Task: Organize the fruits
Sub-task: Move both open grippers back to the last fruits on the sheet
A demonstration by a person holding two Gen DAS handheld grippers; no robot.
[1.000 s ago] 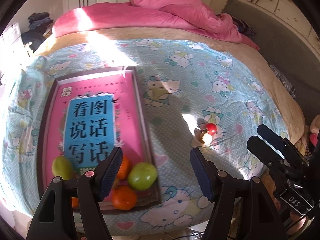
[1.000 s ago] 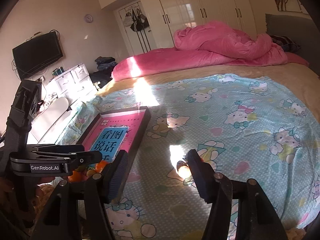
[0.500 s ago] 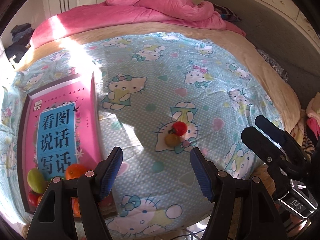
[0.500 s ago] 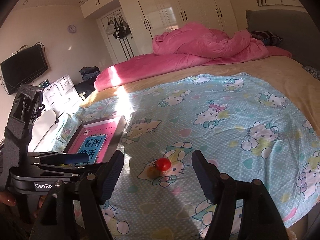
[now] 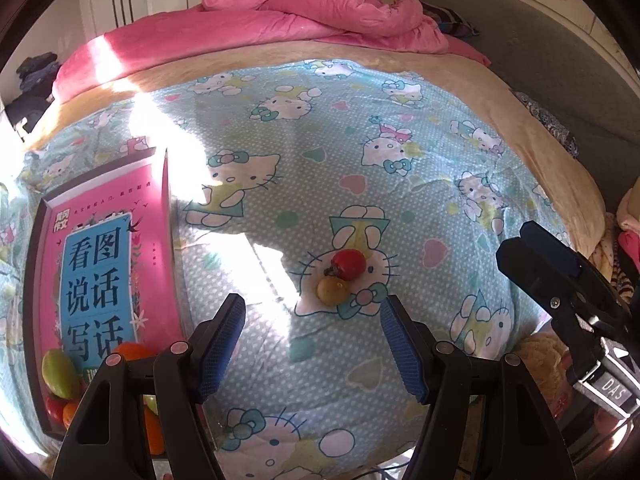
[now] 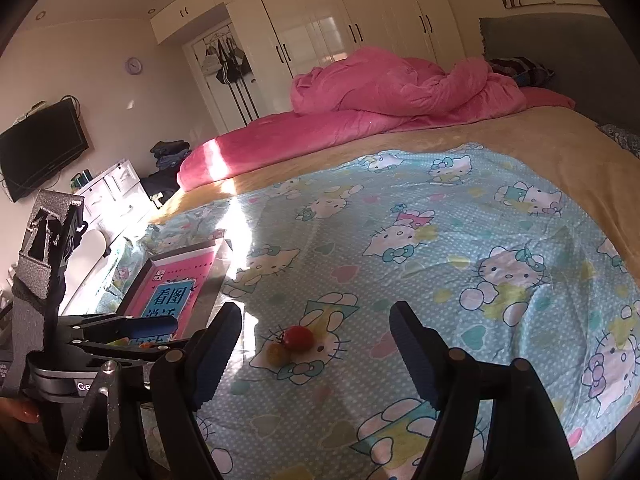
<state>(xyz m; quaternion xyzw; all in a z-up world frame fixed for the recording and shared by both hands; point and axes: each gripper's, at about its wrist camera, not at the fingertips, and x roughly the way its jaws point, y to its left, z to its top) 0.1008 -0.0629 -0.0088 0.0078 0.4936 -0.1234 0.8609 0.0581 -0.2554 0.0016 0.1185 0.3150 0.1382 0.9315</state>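
Note:
A red cherry tomato [image 5: 349, 263] and a yellow-green one [image 5: 331, 290] lie touching on the Hello Kitty sheet [image 5: 320, 152]; the pair also shows in the right wrist view [image 6: 298, 337] [image 6: 278, 353]. My left gripper [image 5: 312, 340] is open and empty, just short of them. My right gripper [image 6: 316, 354] is open and empty, hovering near the same pair; it shows at the left view's right edge [image 5: 538, 258]. A dark tray [image 5: 30, 280] lined with a pink book holds a green fruit [image 5: 60, 372], oranges [image 5: 132, 350] and a red fruit at its near end.
A pink duvet [image 5: 312, 8] is heaped at the far end of the bed. A tan blanket [image 5: 520, 120] borders the sheet. The bed's near edge drops off just below the grippers. A TV [image 6: 42, 148] and drawers stand at the left wall.
Both grippers have swung right, away from the tray, toward the two tomatoes, which now lie between the left gripper's fingers in view. Both jaws have stayed open.

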